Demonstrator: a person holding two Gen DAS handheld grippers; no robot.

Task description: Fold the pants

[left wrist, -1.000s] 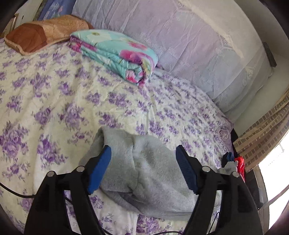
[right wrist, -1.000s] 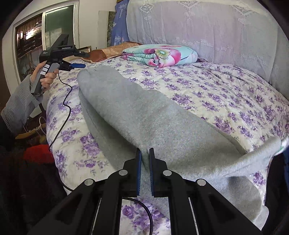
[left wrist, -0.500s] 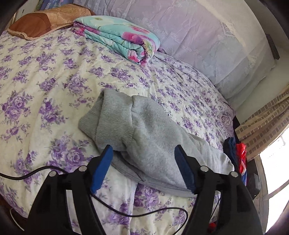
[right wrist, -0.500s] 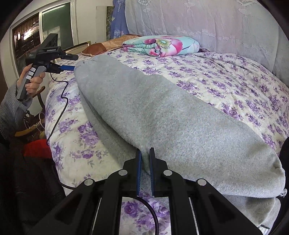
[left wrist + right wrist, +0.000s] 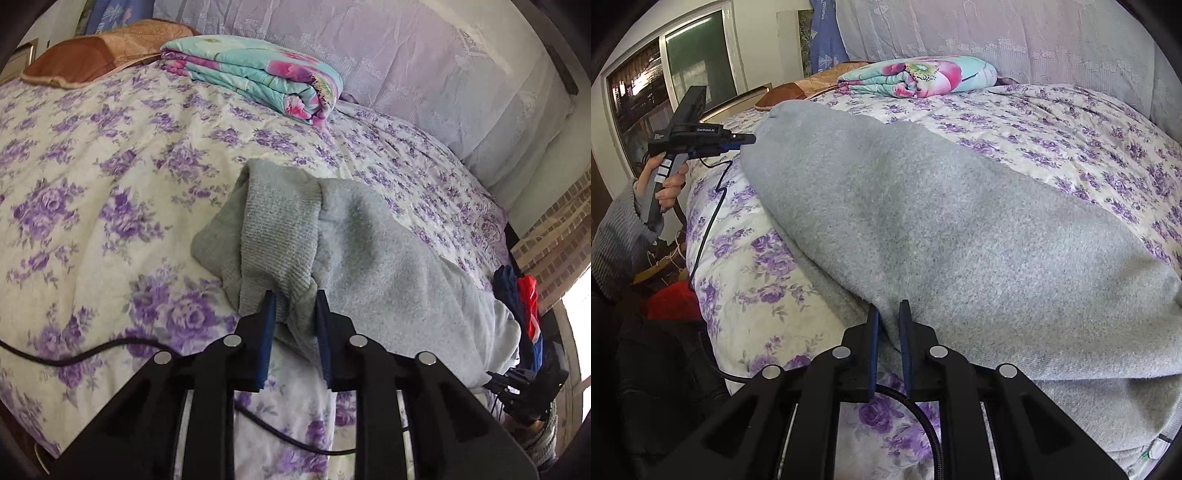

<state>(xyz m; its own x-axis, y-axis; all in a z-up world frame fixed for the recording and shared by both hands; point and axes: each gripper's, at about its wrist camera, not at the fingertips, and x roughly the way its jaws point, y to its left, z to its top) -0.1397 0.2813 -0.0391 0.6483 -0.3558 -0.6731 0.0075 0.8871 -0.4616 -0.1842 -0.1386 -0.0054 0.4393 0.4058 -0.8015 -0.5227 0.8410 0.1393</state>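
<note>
While the grey pants [image 5: 369, 258] lay along the near edge of the bed [image 5: 110, 166], doubled lengthwise with one leg on top of the other, you were working at both of their ends. Your left gripper [image 5: 293, 314] was at the ribbed cuffs [image 5: 277, 240], just below the picture's centre in its own view; its jaws were closing, and a fold of cuff fabric was already pinched between the blue pads [image 5: 267, 325]. From there the pants ran away toward 3 o'clock. In the right wrist view they stretched from 10 o'clock down to 4 o'clock, and your right gripper [image 5: 888, 325] was clenched on the near edge of the upper layer, at the wide end.

I judge that the first, lengthwise fold was done. The crosswise folds were still left, because the pants lay at full length. Both ends were in hand, so bringing cuffs toward waist looked like the next step.
</note>
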